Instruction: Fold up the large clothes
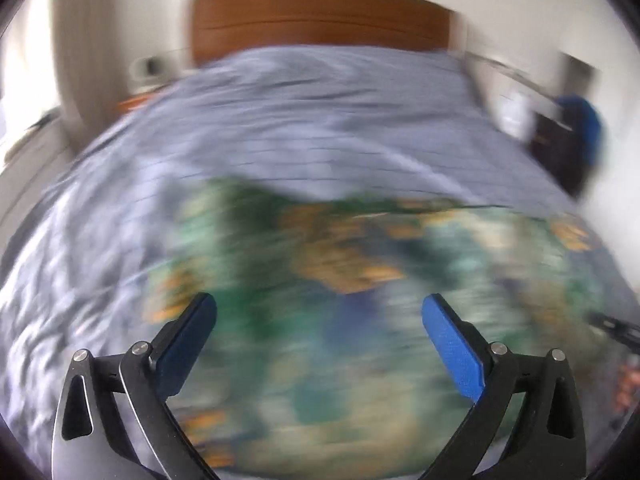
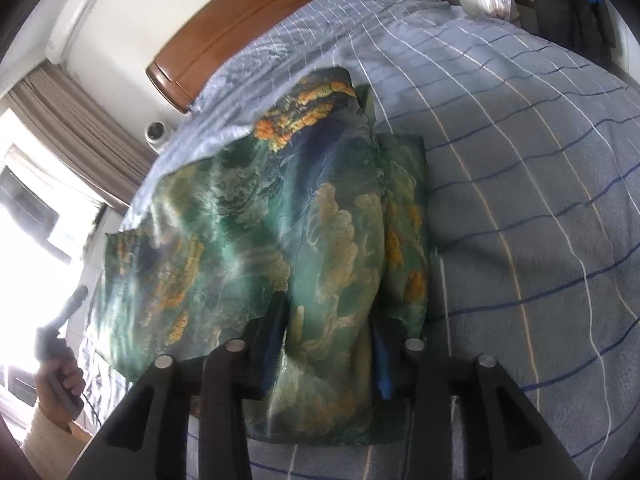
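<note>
A large silky garment [image 2: 280,208], green with orange and cream cloud patterns, lies folded into a long band on the bed. My right gripper [image 2: 328,312] sits low at its near end. A raised fold of the cloth fills the gap between the fingers [image 2: 276,332], and the jaws stand apart. In the left wrist view everything is motion-blurred. There the garment [image 1: 340,264] spreads below my left gripper [image 1: 318,302], whose blue pads [image 1: 452,352] are wide apart with nothing between them, above the cloth.
The bed cover [image 2: 520,160] is blue-grey with thin checks, and a brown wooden headboard [image 1: 320,20] stands at the far end. A person's hand [image 2: 60,376] holds the other gripper's handle at the left. Curtains [image 2: 80,128] and a bright window are on the left, dark bags [image 1: 568,140] on the right.
</note>
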